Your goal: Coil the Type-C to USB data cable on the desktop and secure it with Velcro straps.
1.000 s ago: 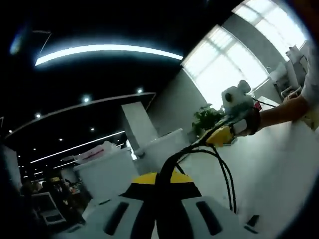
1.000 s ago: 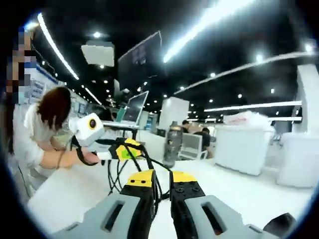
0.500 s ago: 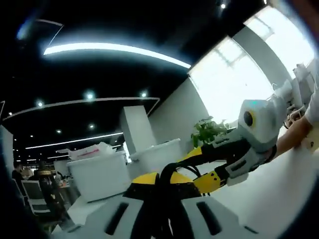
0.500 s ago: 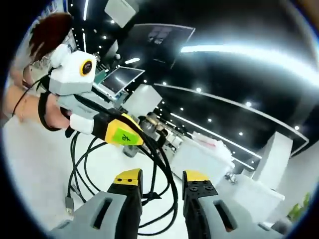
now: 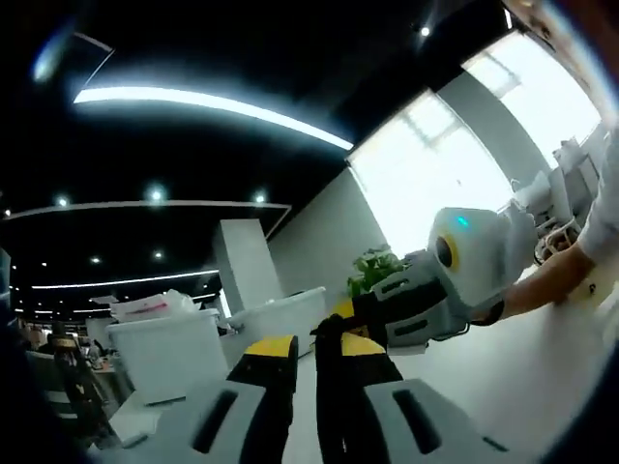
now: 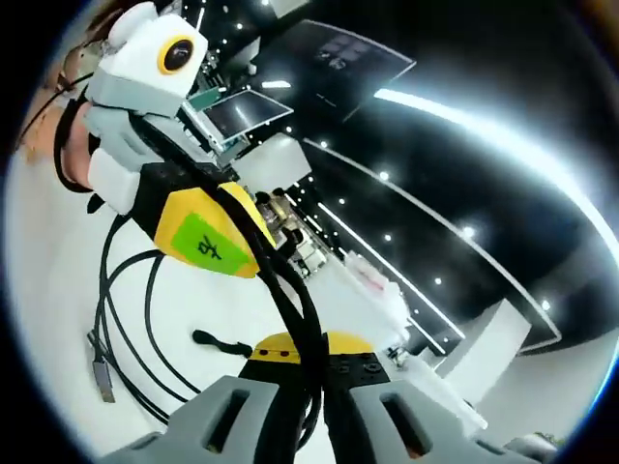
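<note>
Both grippers hold the black cable point(image 6: 290, 290) up over the white desk point(image 6: 58, 290). The right gripper point(image 6: 302, 360) pinches its strands, and the left gripper point(image 5: 302, 350), near closed, meets it. Loops hang beneath.

Blk cable point(image 6: 145, 319) rubbery, matt; white desktop point(image 6: 58, 290) smooth, glossy.

Both views low, upward, mutually facing

Black cable point(image 6: 126, 319); left claw point(image 6: 208, 242) yellow with green label; white desktop point(image 6: 58, 290).
</note>
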A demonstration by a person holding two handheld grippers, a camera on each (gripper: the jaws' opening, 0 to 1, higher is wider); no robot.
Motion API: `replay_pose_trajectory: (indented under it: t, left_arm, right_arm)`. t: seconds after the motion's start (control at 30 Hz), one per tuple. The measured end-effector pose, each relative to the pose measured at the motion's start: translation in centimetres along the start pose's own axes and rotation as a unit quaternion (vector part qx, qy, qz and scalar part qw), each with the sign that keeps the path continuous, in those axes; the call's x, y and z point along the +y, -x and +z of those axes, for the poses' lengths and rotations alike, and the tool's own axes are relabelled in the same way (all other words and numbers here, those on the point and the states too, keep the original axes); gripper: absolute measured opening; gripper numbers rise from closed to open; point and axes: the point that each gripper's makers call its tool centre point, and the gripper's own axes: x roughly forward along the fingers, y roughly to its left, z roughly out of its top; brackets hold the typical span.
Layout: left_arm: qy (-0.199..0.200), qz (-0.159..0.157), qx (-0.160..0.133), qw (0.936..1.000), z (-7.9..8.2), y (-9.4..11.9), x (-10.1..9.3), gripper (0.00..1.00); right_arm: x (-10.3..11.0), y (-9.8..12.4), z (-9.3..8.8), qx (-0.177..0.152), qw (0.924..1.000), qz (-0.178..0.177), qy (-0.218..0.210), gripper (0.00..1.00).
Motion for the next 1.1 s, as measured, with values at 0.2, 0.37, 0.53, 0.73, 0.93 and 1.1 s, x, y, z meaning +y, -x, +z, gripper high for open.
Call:
replay_pose_trajectory:
  t: [0.2, 0.37, 0.53, 0.73, 0.93, 1.1]
  left_arm:
    - [-0.082, -0.057, 0.069, 0.9926, -0.4, -0.9, -1.8, 0.24]
    - [-0.051, -0.137, 0.102, 0.9840, -0.4, -1.4, -3.9, 0.10]
    - [-0.046, -0.097, 0.076, 0.9914, 1.0, -2.2, -1.5, 0.06]
    - [-0.024, -0.001, 0.058, 0.9980, 1.4, -2.3, 1.2, 0.06]
    - [-0.008, 0.035, 0.037, 0.9987, 2.8, -2.2, 1.6, 0.06]
    - [0.031, 0.030, 0.015, 0.9989, 3.2, -2.0, 0.1, 0.06]
  right_arm:
    - [-0.2, 0.8, 1.0, -0.022, 0.9982, 0.046, 0.030, 0.04]
    - [0.7, 2.3, 3.0, -0.076, 0.9908, 0.103, 0.046, 0.04]
    - [-0.2, 1.8, 2.9, -0.088, 0.9926, 0.073, -0.041, 0.07]
    - [-3.2, 1.5, 0.7, -0.059, 0.9808, -0.008, -0.186, 0.29]
    - [-1.9, 0.8, -0.7, -0.030, 0.9823, -0.019, -0.184, 0.26]
    - [-1.2, 0.3, -2.4, 0.003, 0.9760, -0.031, -0.216, 0.23]
